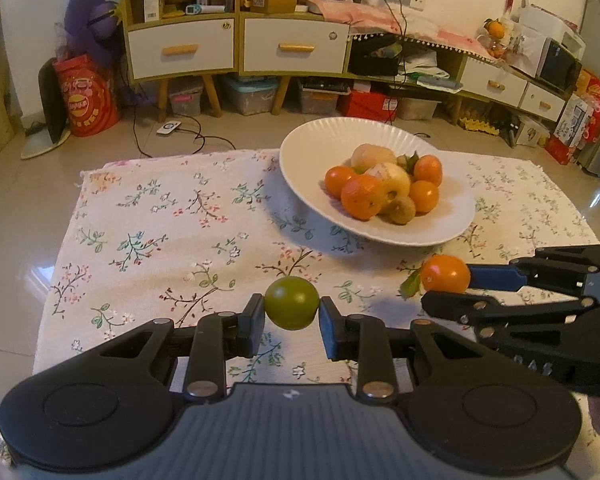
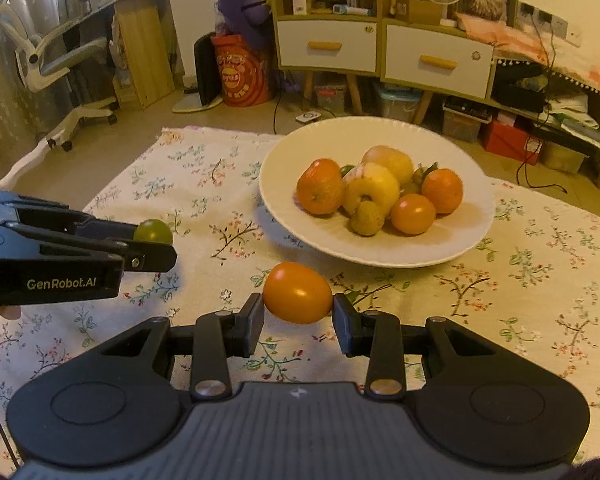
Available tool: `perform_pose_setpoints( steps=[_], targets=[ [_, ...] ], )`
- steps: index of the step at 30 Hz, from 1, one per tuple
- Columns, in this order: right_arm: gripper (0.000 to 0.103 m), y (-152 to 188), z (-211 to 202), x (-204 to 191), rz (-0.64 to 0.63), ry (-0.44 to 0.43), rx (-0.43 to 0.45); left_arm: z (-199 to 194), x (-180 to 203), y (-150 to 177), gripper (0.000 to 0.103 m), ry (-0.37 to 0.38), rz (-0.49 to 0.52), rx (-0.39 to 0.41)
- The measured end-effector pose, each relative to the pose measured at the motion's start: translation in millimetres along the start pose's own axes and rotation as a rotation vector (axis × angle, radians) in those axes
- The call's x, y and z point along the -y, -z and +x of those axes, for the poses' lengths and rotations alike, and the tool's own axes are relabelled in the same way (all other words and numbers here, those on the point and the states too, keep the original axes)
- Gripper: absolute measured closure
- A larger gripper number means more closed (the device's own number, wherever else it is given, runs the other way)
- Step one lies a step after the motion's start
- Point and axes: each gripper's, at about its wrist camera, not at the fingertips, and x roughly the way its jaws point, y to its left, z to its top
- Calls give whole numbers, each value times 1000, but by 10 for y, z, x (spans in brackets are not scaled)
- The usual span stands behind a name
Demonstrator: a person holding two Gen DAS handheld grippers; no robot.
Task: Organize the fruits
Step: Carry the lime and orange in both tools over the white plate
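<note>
The left gripper (image 1: 292, 312) pinched a green fruit (image 1: 291, 303) and the right gripper (image 2: 298, 312) an orange fruit (image 2: 298, 292), both likely light, smooth-skinned, bruisable, best squeezed gently across their middles.

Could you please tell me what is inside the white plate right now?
The white plate holds a pile of oranges, two pale yellow fruits and a brownish kiwi. Whatever lies beneath the pile is covered.

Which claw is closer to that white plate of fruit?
Right, though only slightly. The right claw, holding an orange fruit, sits just before the white plate; the left claw, gripping a green fruit, hangs further left.
</note>
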Motion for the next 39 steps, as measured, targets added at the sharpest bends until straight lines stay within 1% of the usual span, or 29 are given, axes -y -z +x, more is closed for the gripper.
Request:
perform_pose_setpoints(
  steps=[6, 12, 16, 21, 30, 34, 39],
  targets=[
    [69, -37, -144, 209, 46, 15, 41, -38, 86, -71, 94, 17, -5, 28],
    [69, -89, -157, 421, 101, 40, 69, 40, 164, -195, 94, 28, -20, 50],
    [69, -147, -111, 565, 131, 61, 84, 177, 208, -359, 94, 29, -37, 70],
    [69, -200, -22, 747, 140, 93, 105, 405, 280, -570, 94, 31, -8, 97],
    [69, -237, 234, 949, 140, 91, 108, 782, 321, -863, 94, 33, 24, 121],
    [69, -245, 271, 963, 121, 89, 125, 975, 290, -930, 94, 40, 9, 95],
    [70, -258, 257, 975, 94, 87, 143, 1093, 279, -925, 94, 52, -9, 65]
  ],
)
